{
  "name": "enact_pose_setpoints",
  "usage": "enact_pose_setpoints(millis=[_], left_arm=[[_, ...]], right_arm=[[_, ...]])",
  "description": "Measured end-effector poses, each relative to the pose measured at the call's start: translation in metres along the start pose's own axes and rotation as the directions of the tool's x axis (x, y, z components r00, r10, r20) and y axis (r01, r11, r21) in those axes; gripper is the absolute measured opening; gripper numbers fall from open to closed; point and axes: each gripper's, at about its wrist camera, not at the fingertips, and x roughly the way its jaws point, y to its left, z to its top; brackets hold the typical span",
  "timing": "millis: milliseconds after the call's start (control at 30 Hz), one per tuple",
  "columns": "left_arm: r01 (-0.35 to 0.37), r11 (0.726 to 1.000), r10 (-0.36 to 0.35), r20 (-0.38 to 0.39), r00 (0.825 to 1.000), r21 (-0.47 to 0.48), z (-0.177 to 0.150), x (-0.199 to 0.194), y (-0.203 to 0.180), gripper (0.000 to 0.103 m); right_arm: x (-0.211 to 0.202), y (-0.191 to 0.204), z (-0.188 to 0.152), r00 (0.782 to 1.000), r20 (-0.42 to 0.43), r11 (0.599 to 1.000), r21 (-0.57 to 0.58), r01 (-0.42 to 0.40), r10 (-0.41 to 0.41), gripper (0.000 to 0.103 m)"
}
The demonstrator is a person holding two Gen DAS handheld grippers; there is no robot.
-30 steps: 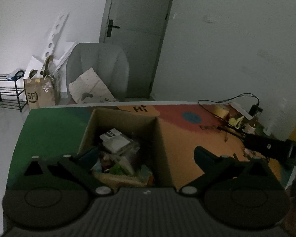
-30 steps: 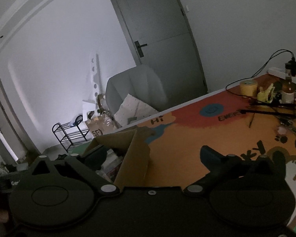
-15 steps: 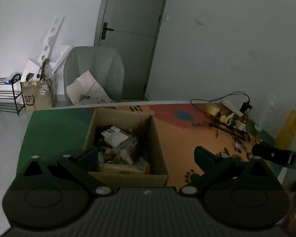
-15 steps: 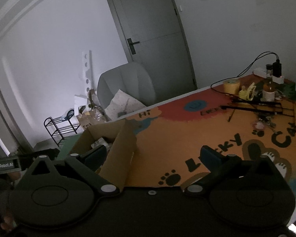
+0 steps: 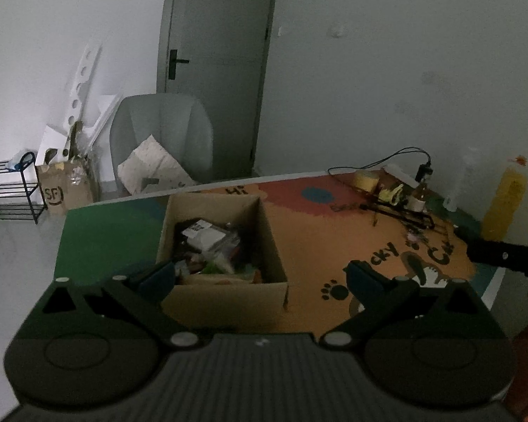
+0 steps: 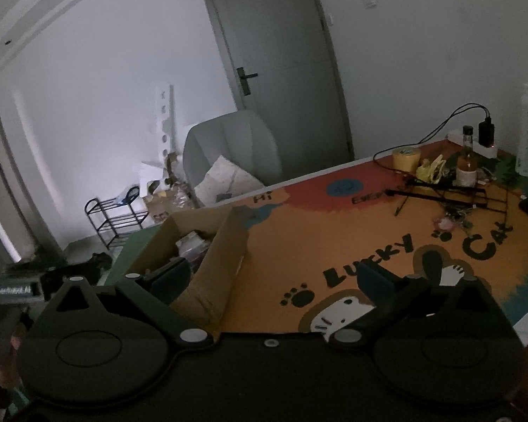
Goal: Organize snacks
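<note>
Cardboard box (image 5: pixel 225 292) holds snacks (image 5: pixel 211 246); grippers empty.

The snack packets (image 5: pixel 211 242) piled in the cardboard box (image 5: pixel 225 295) ahead of the left gripper's fingers (image 5: pixel 156 274) are too dim and jumbled to tell apart. From the right wrist the box's near wall (image 6: pixel 218 263) hides most of them. The clutter (image 6: pixel 450 179) far beyond the right fingers is too small to identify.
</note>
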Motion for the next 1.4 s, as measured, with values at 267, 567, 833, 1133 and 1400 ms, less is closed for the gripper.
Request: enact_pose_setpoints(millis=[267,567,833,1133,1400], left_arm=[[-0.007,1.000,0.007,0.017,1.000,-0.002,-0.011,-0.019,-0.009,0.103],[-0.027,0.999,0.028,0.009,1.000,-0.034,-0.021,-0.029,0.002,0.103],[-0.040,0.998,0.041,0.016,0.999,-0.044,-0.020,-0.032,0.004,0.103],[-0.033,0.999,0.033,0.010,0.999,-0.025,-0.020,-0.030,-0.001,0.103],[-0.037,0.999,0.037,0.008,0.999,-0.027,-0.020,-0.030,0.000,0.103]], right_arm=[[-0.013,0.007,-0.004,0.999,-0.006,0.998,-0.043,-0.035,0.035,0.103],[-0.017,0.011,-0.003,0.999,-0.001,0.998,-0.045,-0.049,0.049,0.103],[-0.015,0.013,-0.005,0.998,-0.017,0.997,-0.060,-0.058,0.057,0.103],[-0.014,0.018,-0.007,0.998,-0.031,0.996,-0.067,-0.057,0.055,0.103],[-0.011,0.019,-0.008,0.998,-0.046,0.997,-0.061,-0.052,0.049,0.103]])
